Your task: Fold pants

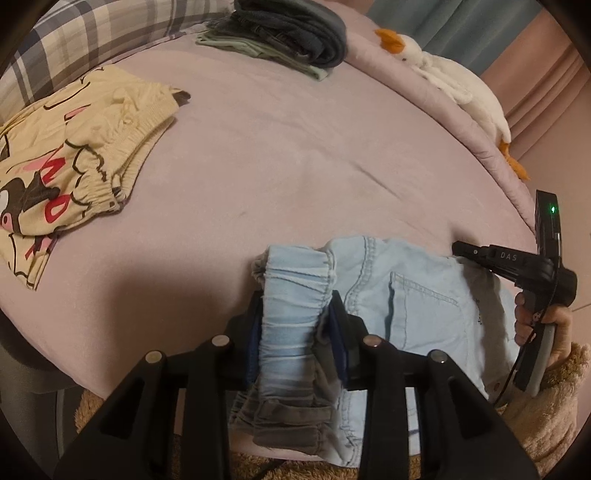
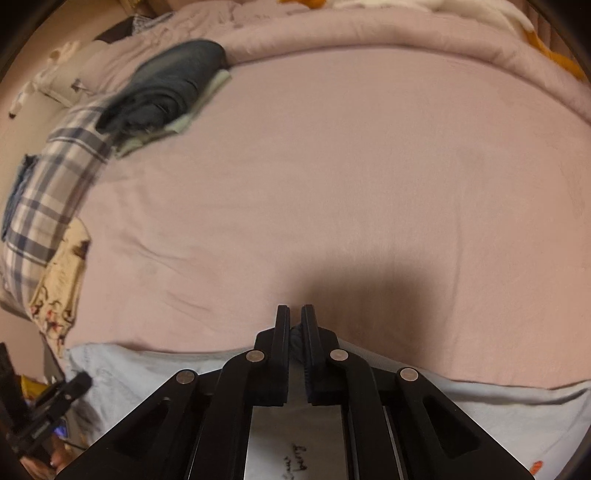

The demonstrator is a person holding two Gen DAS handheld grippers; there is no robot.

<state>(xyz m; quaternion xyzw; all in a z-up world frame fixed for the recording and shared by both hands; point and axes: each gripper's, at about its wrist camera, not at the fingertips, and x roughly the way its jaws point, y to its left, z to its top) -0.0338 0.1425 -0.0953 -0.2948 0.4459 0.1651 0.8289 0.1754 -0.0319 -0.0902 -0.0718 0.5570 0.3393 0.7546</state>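
Light blue denim pants (image 1: 406,295) lie at the near edge of the pink bed. My left gripper (image 1: 295,314) is shut on their bunched elastic waistband (image 1: 291,288), which stands up between the fingers. My right gripper (image 2: 295,325) is shut on a fold of the pants' edge; the pale blue cloth (image 2: 147,373) spreads below and to both sides of it. The right gripper also shows in the left wrist view (image 1: 480,254), at the pants' right side, held by a hand.
Folded yellow cartoon-print shorts (image 1: 70,166) lie at the left. A stack of dark folded clothes (image 1: 288,33) sits at the far side, by a plaid pillow (image 1: 92,40). A white plush duck (image 1: 458,81) lies at the right edge. The pink bed sheet (image 1: 295,166) stretches between.
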